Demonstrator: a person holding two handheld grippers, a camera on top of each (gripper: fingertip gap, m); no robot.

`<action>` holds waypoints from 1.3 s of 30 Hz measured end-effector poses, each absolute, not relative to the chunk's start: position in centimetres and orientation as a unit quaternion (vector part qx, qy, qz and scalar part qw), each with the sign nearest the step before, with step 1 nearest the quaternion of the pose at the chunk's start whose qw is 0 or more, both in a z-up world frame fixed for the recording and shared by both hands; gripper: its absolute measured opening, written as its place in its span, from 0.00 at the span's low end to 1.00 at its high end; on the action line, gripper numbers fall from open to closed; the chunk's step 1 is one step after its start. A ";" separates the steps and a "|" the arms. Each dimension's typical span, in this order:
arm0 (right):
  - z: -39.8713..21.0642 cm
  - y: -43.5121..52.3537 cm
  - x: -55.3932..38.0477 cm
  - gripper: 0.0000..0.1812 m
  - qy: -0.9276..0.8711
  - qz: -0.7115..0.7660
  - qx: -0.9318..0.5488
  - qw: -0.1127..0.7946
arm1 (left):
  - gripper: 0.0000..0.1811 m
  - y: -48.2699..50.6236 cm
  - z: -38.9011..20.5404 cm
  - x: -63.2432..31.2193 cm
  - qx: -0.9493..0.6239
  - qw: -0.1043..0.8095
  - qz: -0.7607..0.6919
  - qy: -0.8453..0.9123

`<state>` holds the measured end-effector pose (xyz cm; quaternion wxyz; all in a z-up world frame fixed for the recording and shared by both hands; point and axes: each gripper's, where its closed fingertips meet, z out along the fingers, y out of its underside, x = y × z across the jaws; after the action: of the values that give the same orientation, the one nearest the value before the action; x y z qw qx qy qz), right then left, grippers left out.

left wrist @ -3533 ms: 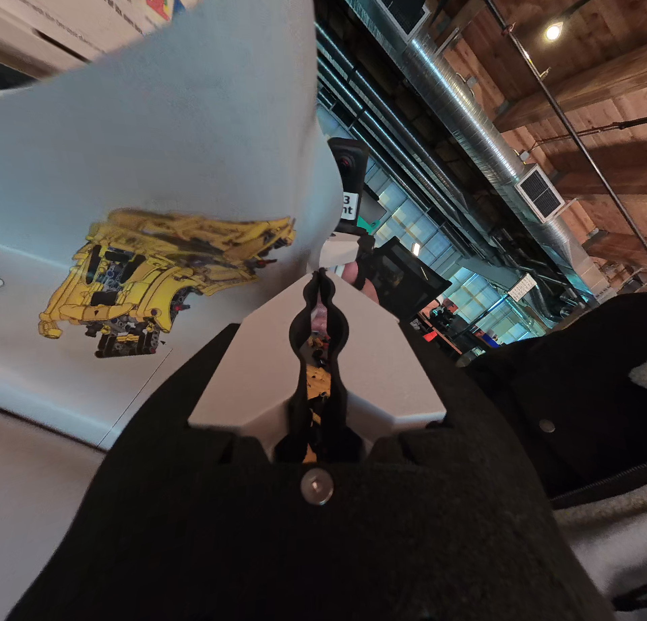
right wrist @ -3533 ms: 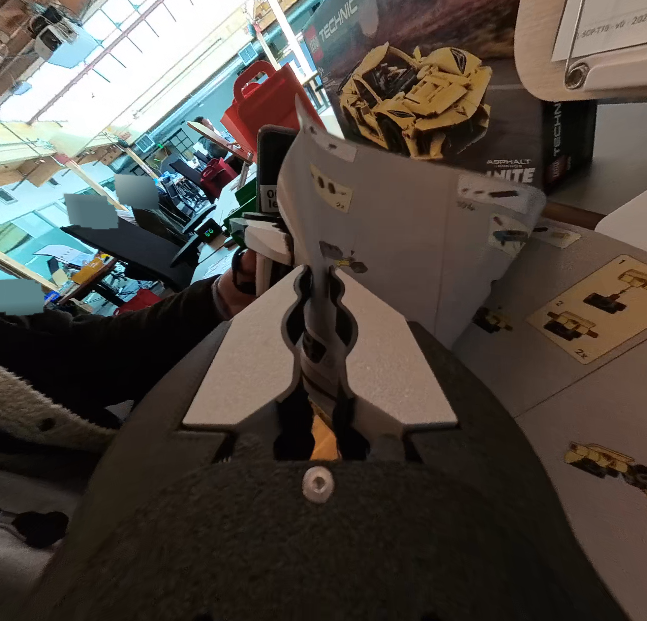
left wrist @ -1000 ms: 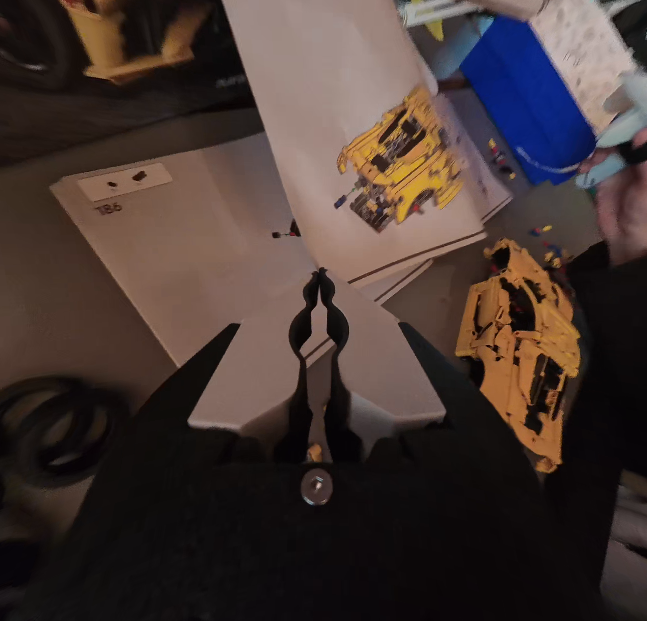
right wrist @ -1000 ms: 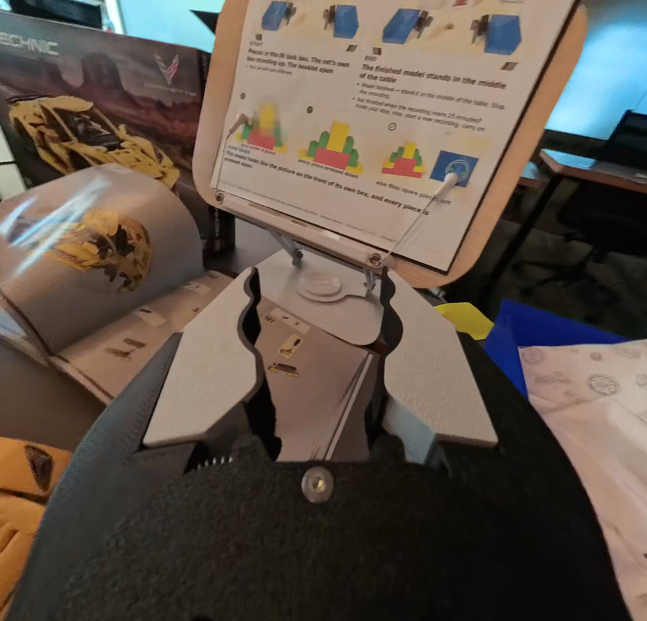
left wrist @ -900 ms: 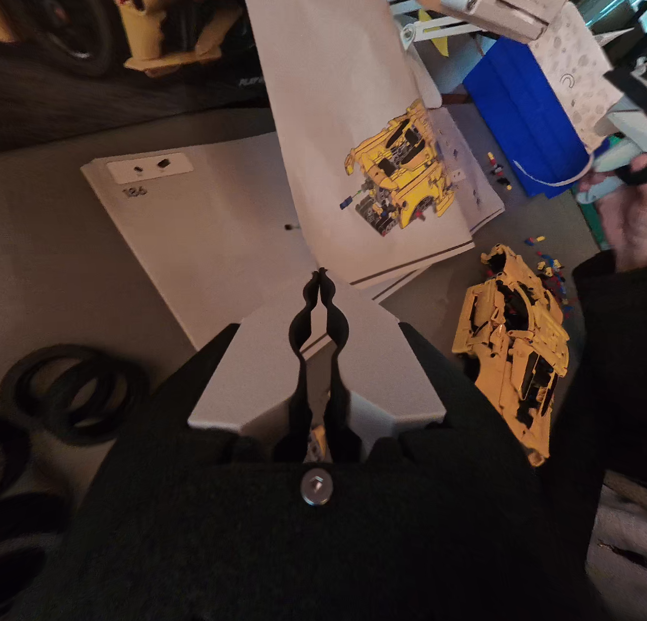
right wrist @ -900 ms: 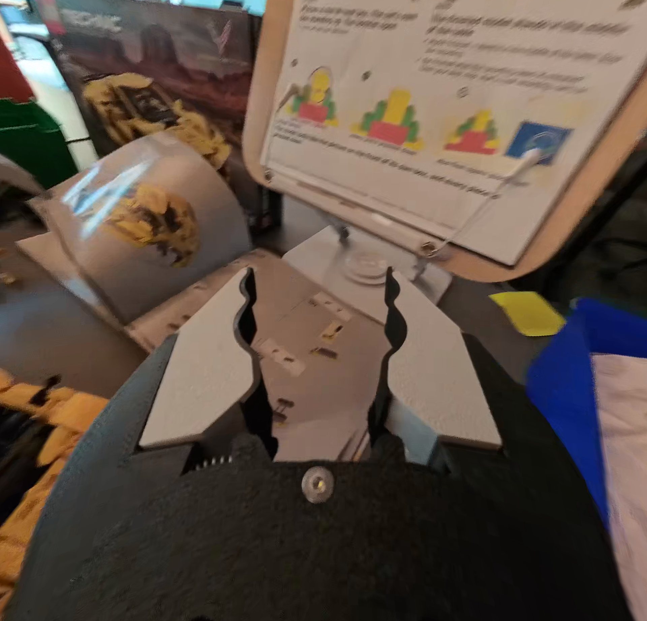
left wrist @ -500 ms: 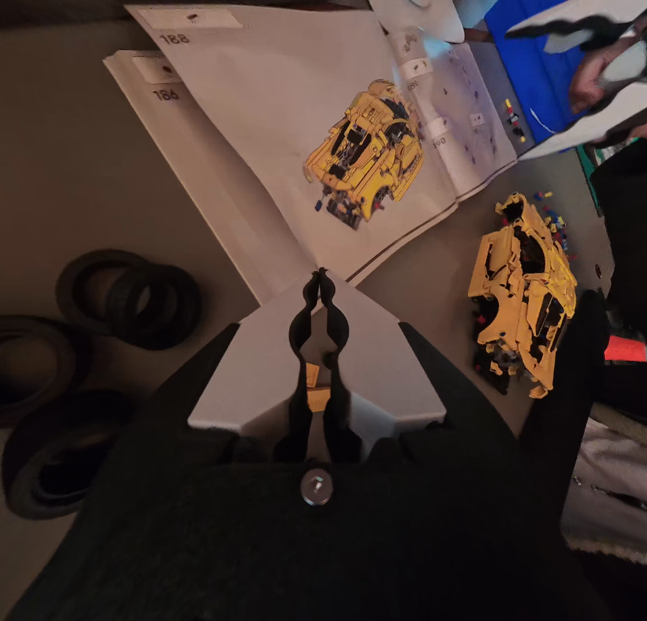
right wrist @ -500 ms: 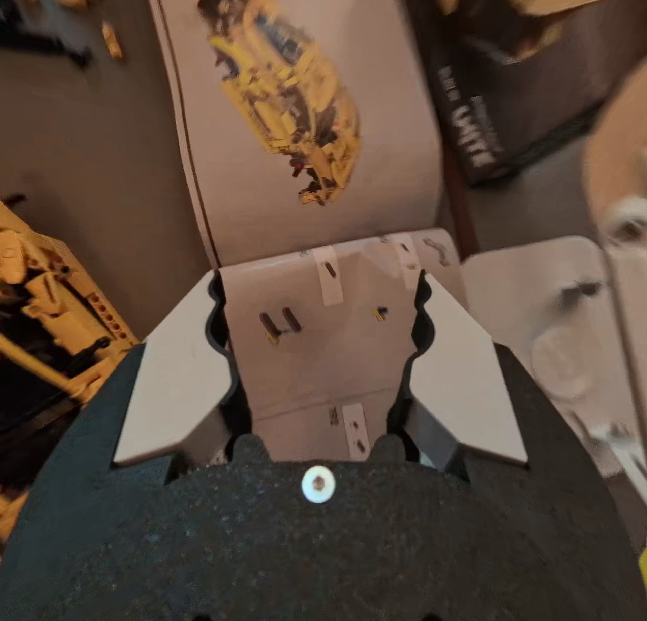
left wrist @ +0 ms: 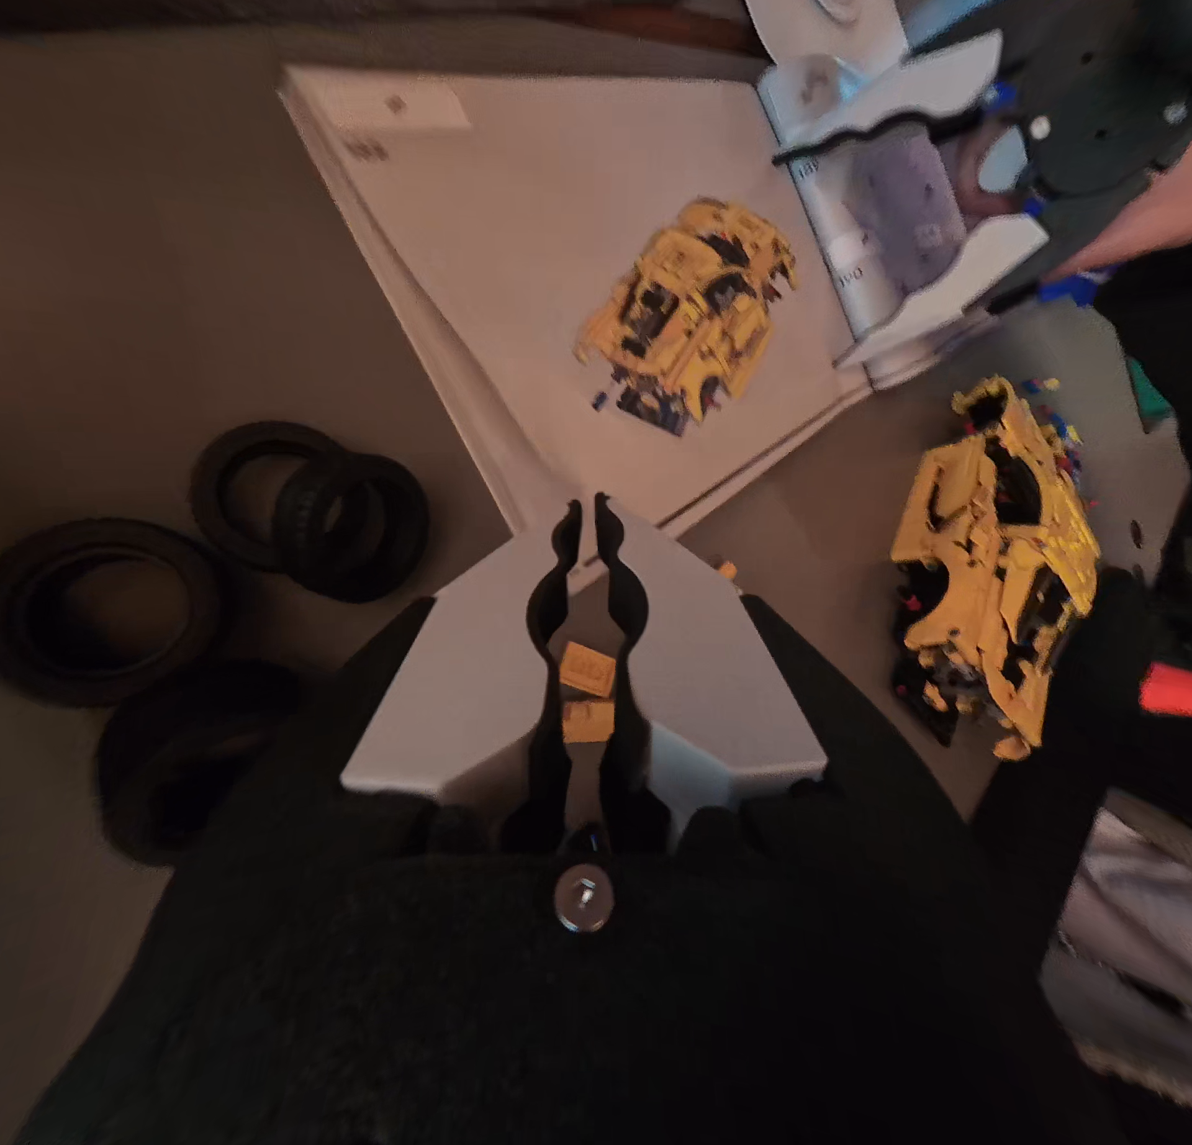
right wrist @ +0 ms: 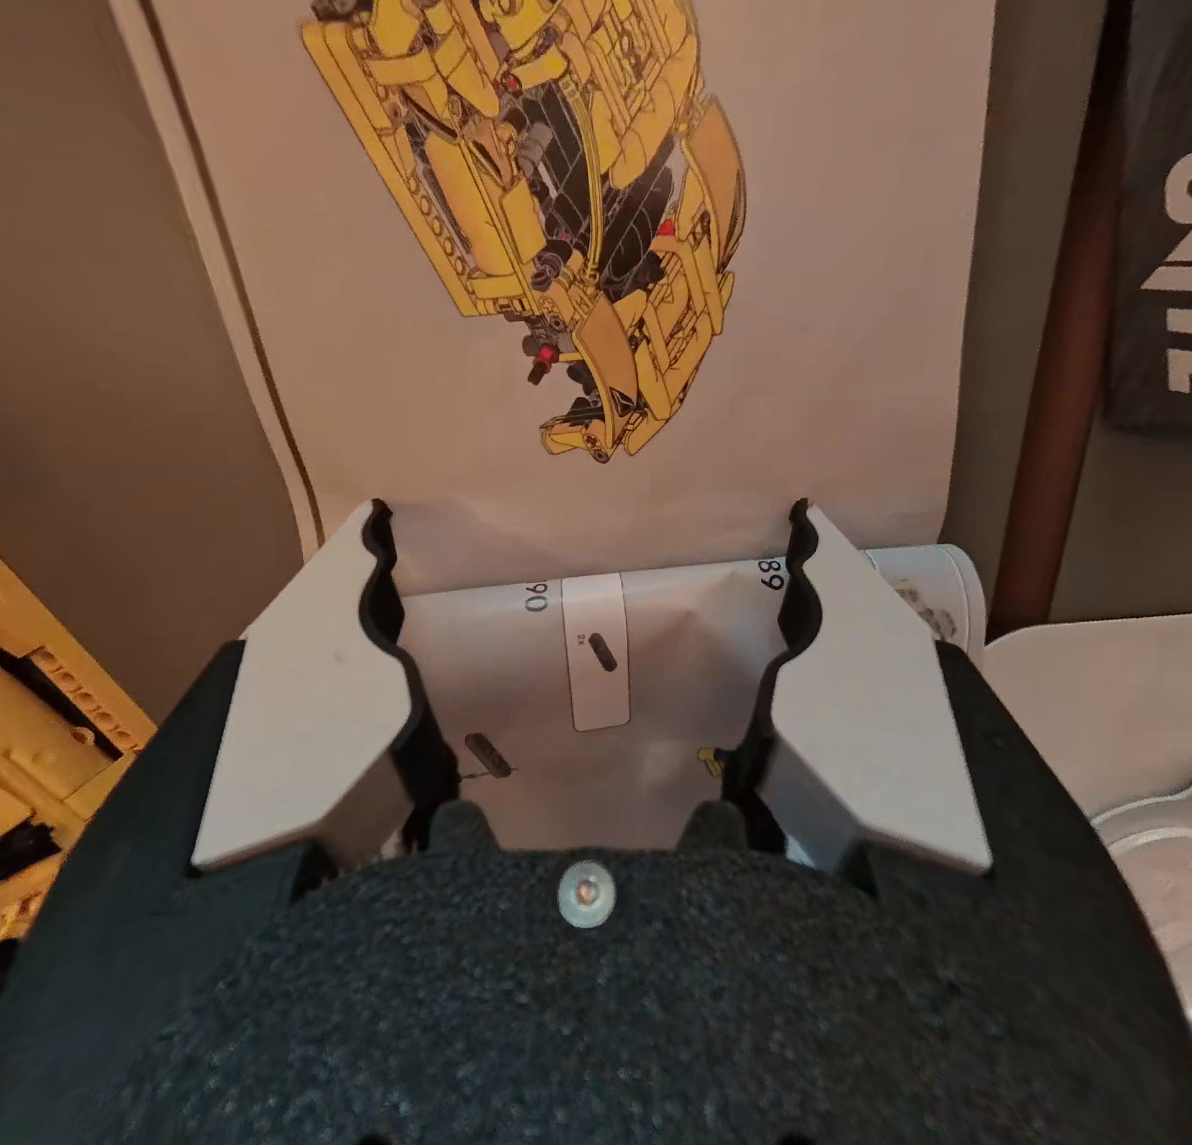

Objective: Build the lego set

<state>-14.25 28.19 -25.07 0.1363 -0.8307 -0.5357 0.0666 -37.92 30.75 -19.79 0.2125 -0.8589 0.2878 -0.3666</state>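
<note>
With the right claw hanging spread wide over the open instruction booklet and the left claw hovering nearly closed and empty, the person is seemingly consulting a step, needing next to fetch parts for the yellow car model lying on the bench.

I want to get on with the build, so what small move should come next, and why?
Probably press the right gripper, jaws wide open, down on the instruction booklet to flatten its curling page. The left gripper is nearly closed and empty, and the yellow car model sits untouched beside the booklet.
</note>
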 end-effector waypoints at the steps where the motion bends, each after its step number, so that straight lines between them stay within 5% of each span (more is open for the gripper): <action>1: -25.1 28.2 -14.2 0.66 -0.537 0.065 -0.831 0.130 | 0.05 31.6 -19.2 -38.3 -0.861 0.236 -0.357 0.274; 5: -25.3 28.2 -14.2 0.66 -0.538 0.057 -0.834 0.104 | 0.12 33.5 -16.1 -37.8 -0.836 0.337 -0.342 0.265; 14: -25.4 28.2 -14.3 0.67 -0.532 0.068 -0.836 0.112 | 0.04 30.3 -21.6 -25.3 -0.836 0.259 -0.292 0.385; 31: -25.4 28.2 -14.3 0.67 -0.529 0.075 -0.836 0.124 | 0.00 33.8 -24.0 -36.1 -0.891 0.227 -0.257 0.299; 39: -23.3 28.7 -14.8 0.64 -0.501 0.112 -0.833 0.206 | 0.04 36.7 -17.3 -37.4 -0.844 0.388 -0.283 0.239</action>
<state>-14.78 28.71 -23.34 0.2064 -0.8327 -0.5014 0.1124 -37.40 36.68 -17.30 0.3878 -0.8439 0.2393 -0.2832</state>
